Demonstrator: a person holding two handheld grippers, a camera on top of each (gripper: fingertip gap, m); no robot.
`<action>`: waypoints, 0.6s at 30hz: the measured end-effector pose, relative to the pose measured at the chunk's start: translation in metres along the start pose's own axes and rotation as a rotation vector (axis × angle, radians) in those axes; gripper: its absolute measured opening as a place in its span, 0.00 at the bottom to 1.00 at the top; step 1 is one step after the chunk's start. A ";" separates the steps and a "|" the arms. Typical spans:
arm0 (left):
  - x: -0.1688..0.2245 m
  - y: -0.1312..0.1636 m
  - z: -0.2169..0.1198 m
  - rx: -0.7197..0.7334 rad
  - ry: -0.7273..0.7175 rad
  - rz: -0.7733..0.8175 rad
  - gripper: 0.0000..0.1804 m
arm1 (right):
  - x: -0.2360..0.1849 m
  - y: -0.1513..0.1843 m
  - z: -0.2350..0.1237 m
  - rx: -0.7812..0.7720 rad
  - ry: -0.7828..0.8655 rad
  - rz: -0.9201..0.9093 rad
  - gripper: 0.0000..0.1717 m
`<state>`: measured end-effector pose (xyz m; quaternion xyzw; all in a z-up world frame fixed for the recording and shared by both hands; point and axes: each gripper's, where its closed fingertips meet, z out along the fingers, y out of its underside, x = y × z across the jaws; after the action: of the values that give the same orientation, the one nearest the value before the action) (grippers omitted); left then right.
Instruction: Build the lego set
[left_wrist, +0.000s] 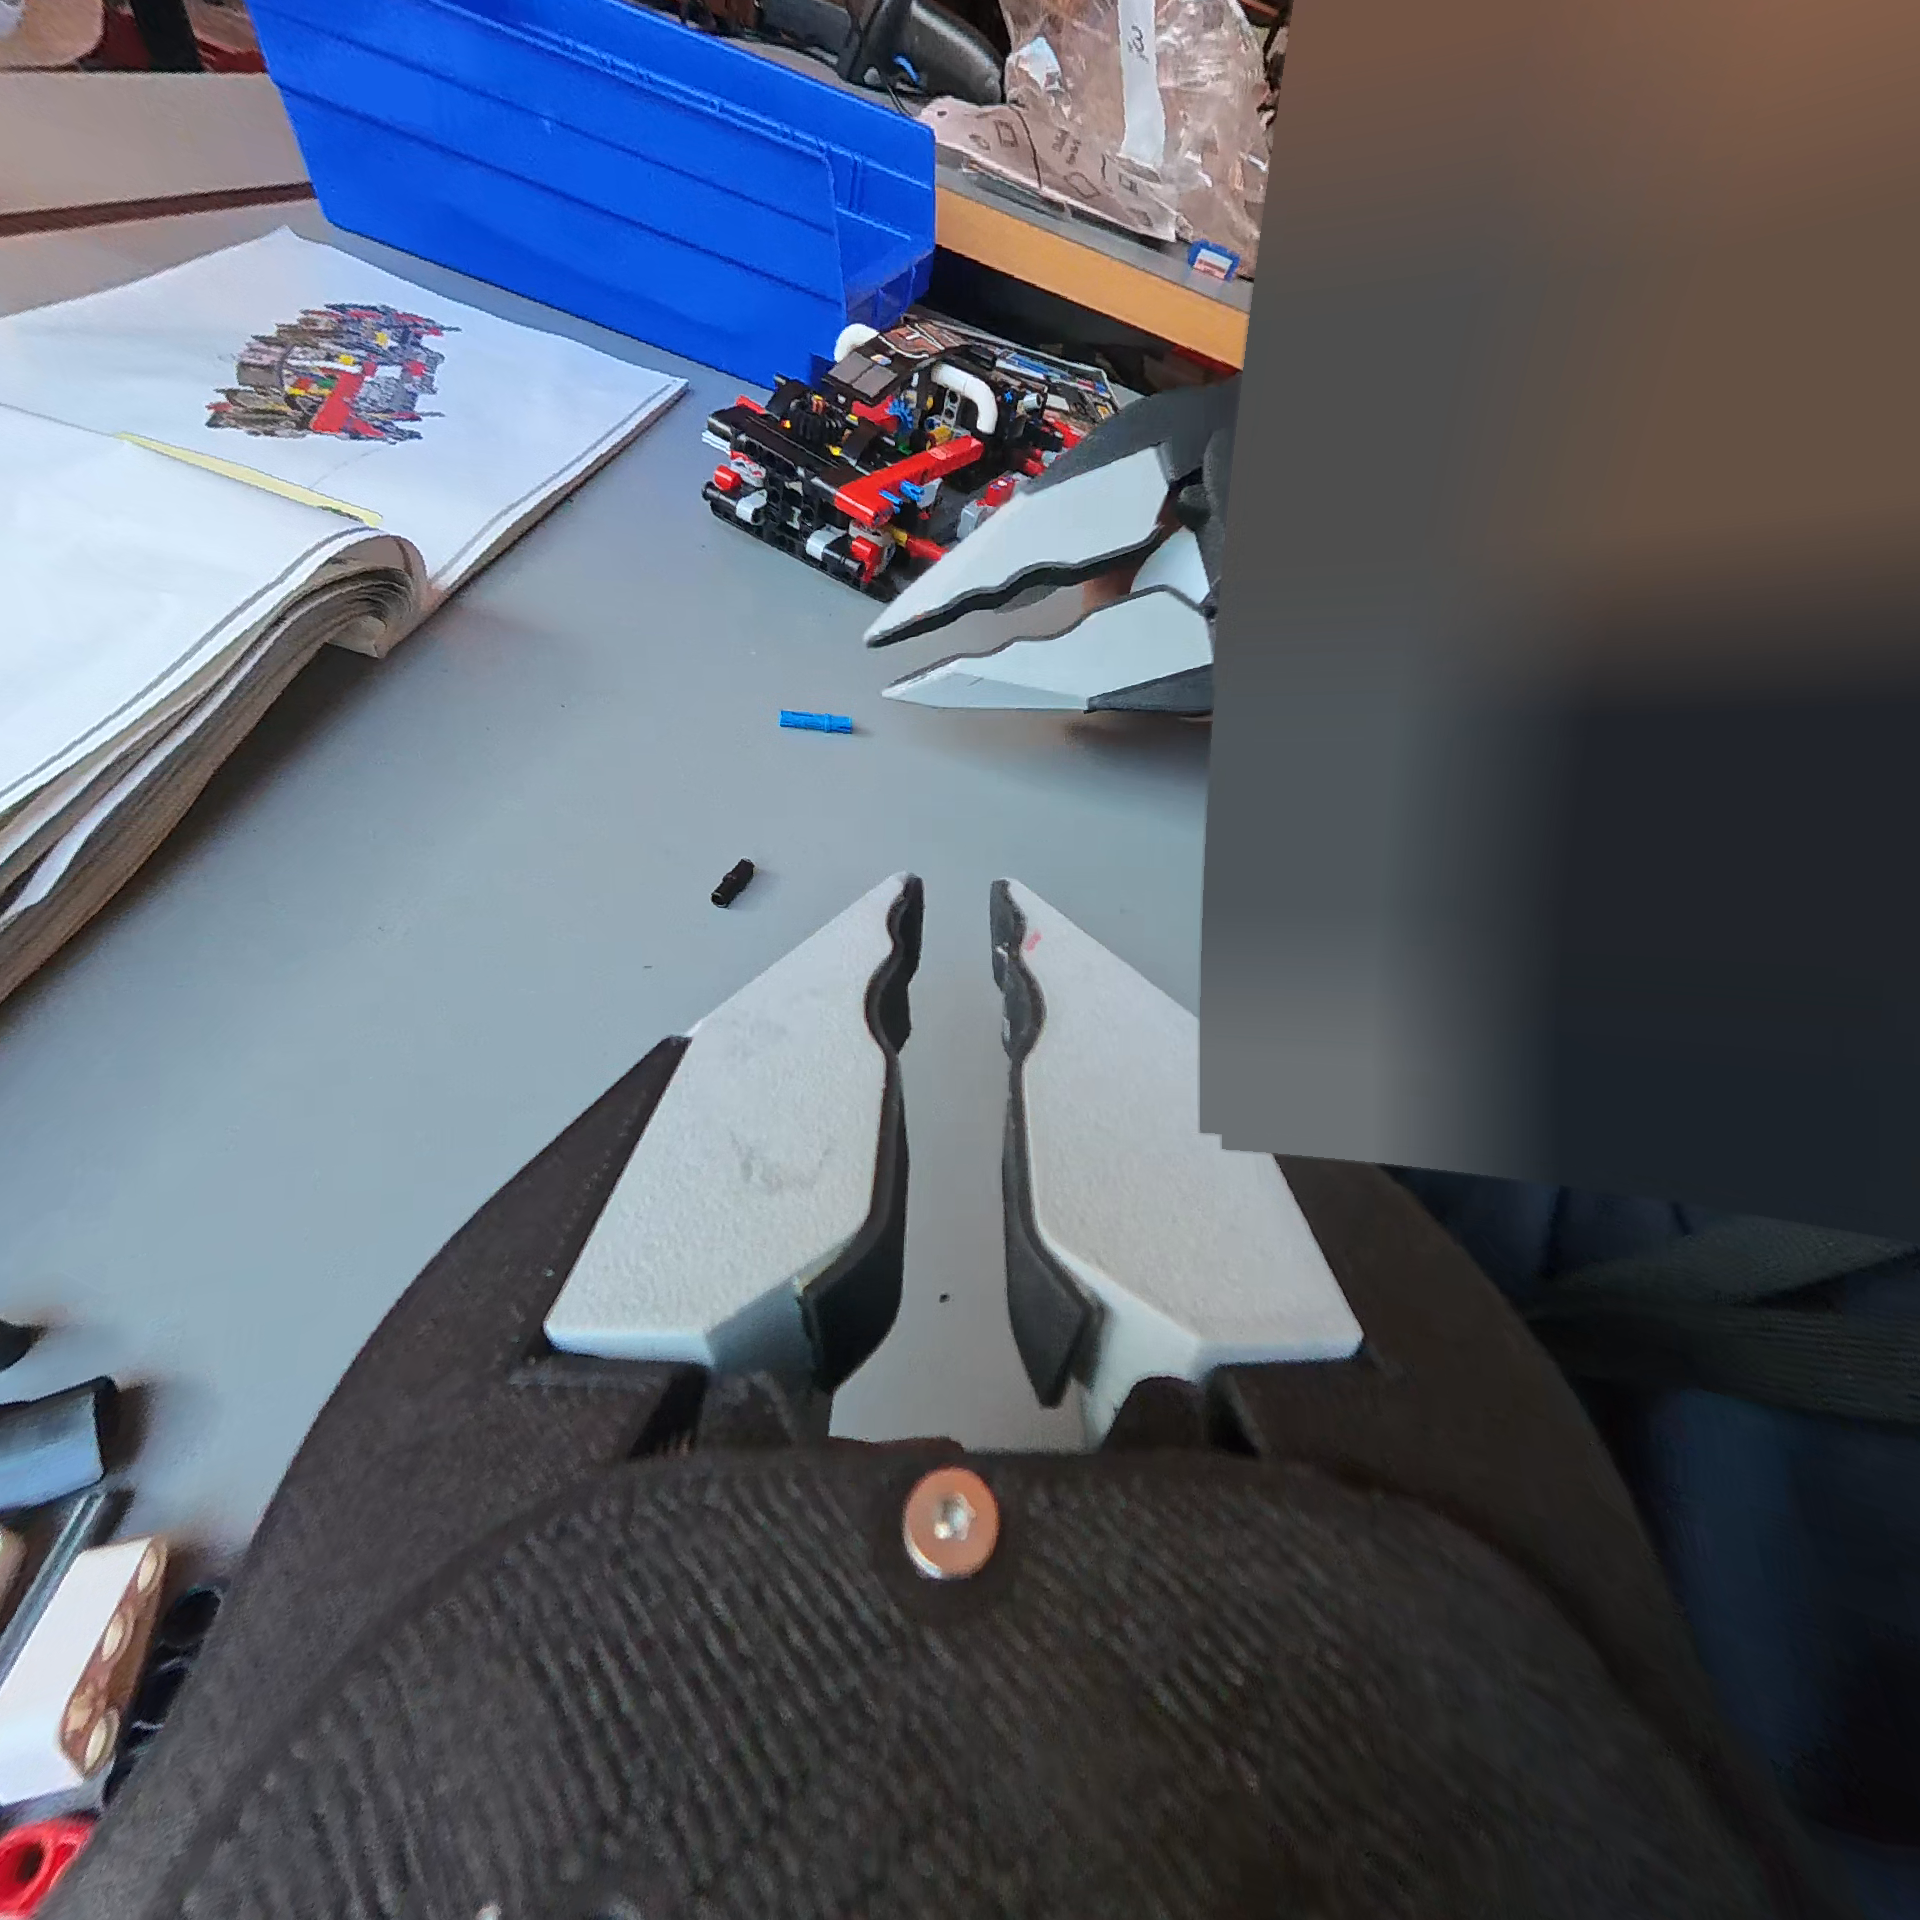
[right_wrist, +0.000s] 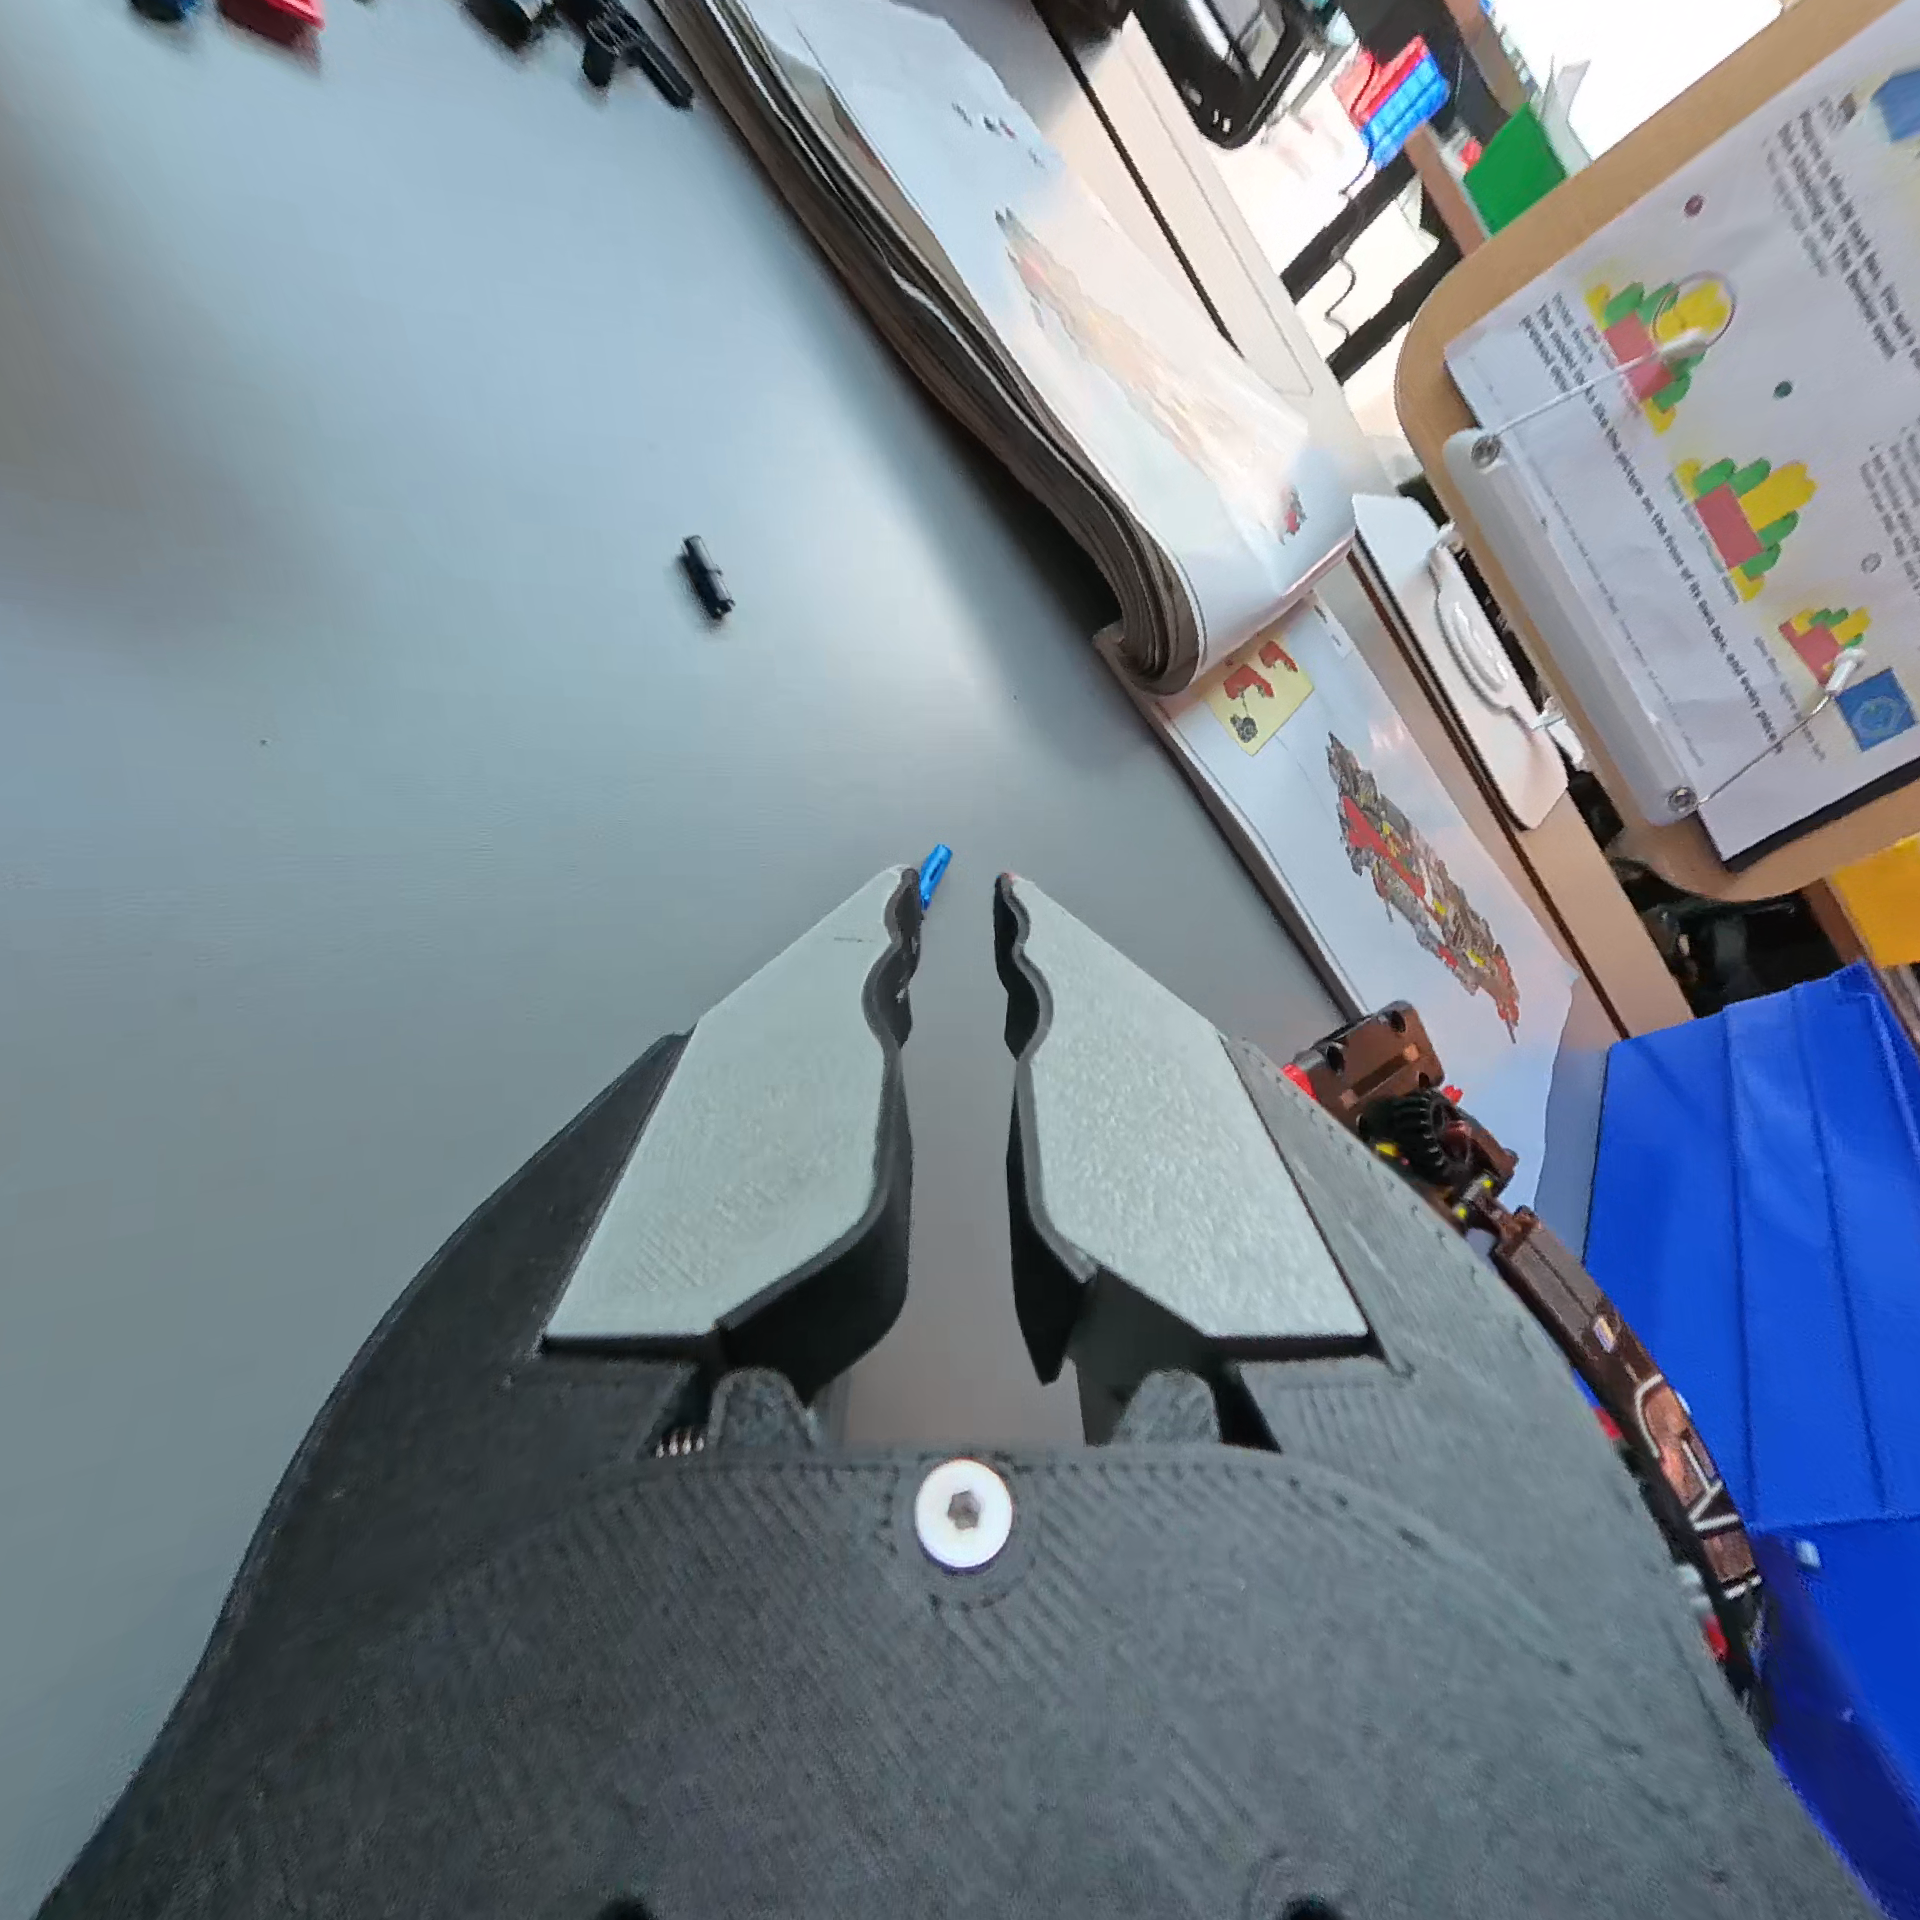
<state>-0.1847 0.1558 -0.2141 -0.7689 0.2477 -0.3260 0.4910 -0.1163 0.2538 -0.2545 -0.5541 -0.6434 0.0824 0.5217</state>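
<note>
Grey table (left_wrist: 364, 1039) fills most of both views. Blue bin (left_wrist: 582, 156) sits at the top of the left wrist view, an open instruction booklet (left_wrist: 208, 540) at upper left, and a partly built red-and-black brick model (left_wrist: 894, 468) just below the bin's right end. Two loose pieces lie on bare table: a black pin (left_wrist: 732, 884) left of centre and a blue pin (left_wrist: 816, 721) above it. Left gripper (left_wrist: 956, 894) is centre frame, jaws narrowly apart with only table between them; the black pin lies just beside its left fingertip, untouched. Right gripper (right_wrist: 958, 888) is likewise narrowly parted and holds nothing; in its own view the blue pin (right_wrist: 933, 868) pokes out at the tip of its left finger, off the centreline. Judgement: to take the blue pin cleanly, shift so it sits midway between the pads, stay low, and close across its short width so that it does not skid.
</note>
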 end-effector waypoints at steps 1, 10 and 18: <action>0.000 -0.001 -0.001 0.006 0.000 0.000 0.06 | 0.001 0.002 0.002 -0.019 -0.003 0.011 0.07; 0.001 0.000 0.000 0.005 -0.001 0.013 0.05 | 0.000 0.015 0.010 -0.126 -0.084 0.157 0.05; 0.002 0.000 0.000 0.002 0.005 0.007 0.05 | -0.021 0.012 0.013 -0.167 -0.300 0.365 0.05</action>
<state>-0.1837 0.1546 -0.2136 -0.7667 0.2515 -0.3264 0.4923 -0.1220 0.2479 -0.2804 -0.6840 -0.6074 0.2033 0.3491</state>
